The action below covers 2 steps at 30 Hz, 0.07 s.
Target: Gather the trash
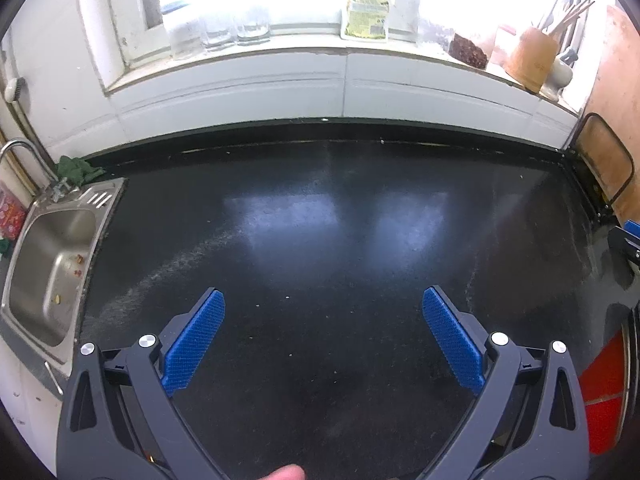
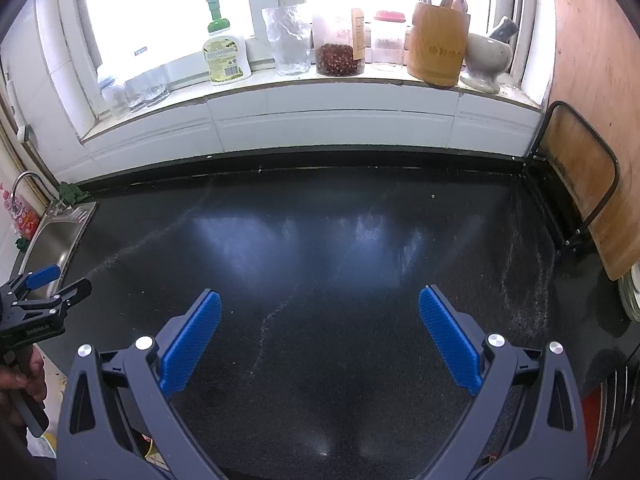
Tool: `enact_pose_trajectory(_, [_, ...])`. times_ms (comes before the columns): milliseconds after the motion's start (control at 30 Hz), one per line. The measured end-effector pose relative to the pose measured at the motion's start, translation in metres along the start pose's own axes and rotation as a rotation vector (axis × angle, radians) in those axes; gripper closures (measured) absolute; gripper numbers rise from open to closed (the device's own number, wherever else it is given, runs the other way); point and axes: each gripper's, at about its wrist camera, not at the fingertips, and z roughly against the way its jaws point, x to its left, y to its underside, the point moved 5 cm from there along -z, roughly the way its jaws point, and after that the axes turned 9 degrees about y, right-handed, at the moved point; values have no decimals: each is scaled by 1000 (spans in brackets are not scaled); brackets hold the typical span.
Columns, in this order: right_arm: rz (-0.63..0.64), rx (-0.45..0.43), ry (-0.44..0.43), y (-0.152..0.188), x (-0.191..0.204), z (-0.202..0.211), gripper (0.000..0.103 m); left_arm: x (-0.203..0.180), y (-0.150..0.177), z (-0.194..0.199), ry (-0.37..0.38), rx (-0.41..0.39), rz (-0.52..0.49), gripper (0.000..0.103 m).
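My left gripper (image 1: pixel 323 300) is open and empty over the black countertop (image 1: pixel 320 208). My right gripper (image 2: pixel 320 304) is open and empty over the same countertop (image 2: pixel 320 232). The left gripper also shows at the left edge of the right wrist view (image 2: pixel 60 284), open, above the sink's edge. Small scraps (image 1: pixel 78 266) lie in the steel sink (image 1: pixel 48 264) at the left. Only tiny crumbs (image 1: pixel 287 298) and pale streaks lie on the counter. No larger trash shows on the counter.
The windowsill holds a soap bottle (image 2: pixel 224 52), glasses (image 2: pixel 288 40), jars (image 2: pixel 338 40), a wooden utensil holder (image 2: pixel 438 44) and a mortar (image 2: pixel 486 60). A cutting board (image 2: pixel 588 184) leans in a rack at the right. A red object (image 1: pixel 600 392) is at the right edge. A green cloth (image 1: pixel 76 168) lies behind the sink.
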Motion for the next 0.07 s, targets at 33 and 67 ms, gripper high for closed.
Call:
enact_pose_trajectory(33, [2, -1, 1, 1, -1, -4, 7, 0, 0, -4, -1, -1, -3, 7])
enact_pose_trajectory(67, [6, -1, 4, 2, -3, -10, 7, 1, 1, -11, 2, -3, -8, 7])
